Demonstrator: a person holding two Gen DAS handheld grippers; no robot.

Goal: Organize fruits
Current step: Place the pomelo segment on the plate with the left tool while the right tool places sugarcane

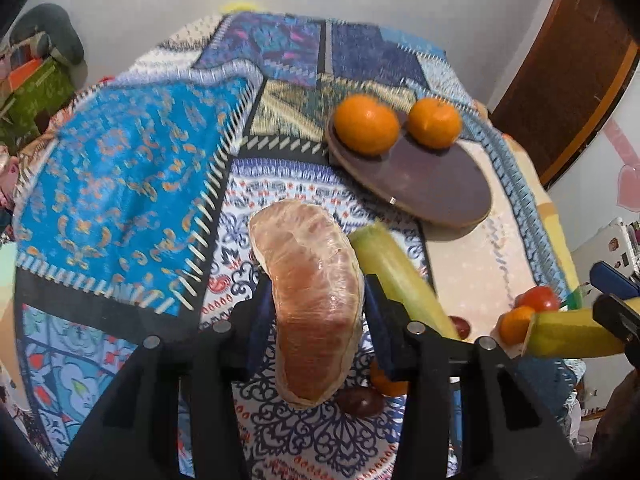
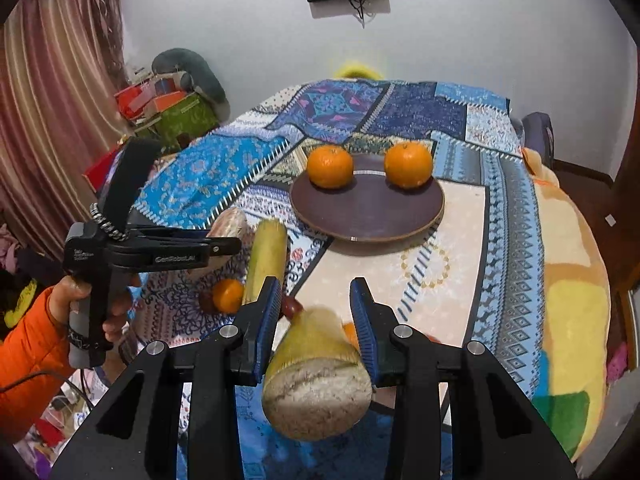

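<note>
The pomelo segment (image 1: 310,304), peeled and pale pink under its membrane, was clamped crosswise between the blue pads of the left gripper (image 1: 316,320) and stood clear above the patterned cloth (image 1: 120,168), its long axis running away from the camera. This grip across the narrow middle probably kept the curved piece balanced while carried. The right gripper (image 2: 316,320) was closed on a yellow-green cane piece (image 2: 316,376), whose cut, fibrous end faced the right wrist camera; its jaws pinched the stalk near that end, so most of its length projected forward. A second cane piece (image 2: 266,264) lay on the cloth, just beside the left gripper as seen from the right wrist view, where a hand (image 2: 92,304) in an orange sleeve (image 2: 28,360) gripped the left tool's handle. Further out, the round brown plate (image 2: 368,216) sat near the middle of the cloth with two mandarins (image 2: 330,166) on its far edge, one to each side, well apart. That layout left the near part of the plate bare, apparently as the destination for both held items. Small loose fruit remained on the cloth below the grippers: a small orange (image 2: 227,295), dark red pieces, and a red tomato (image 1: 540,299) near the right gripper in the left wrist view. The sorting therefore appeared to be at an early stage.
</note>
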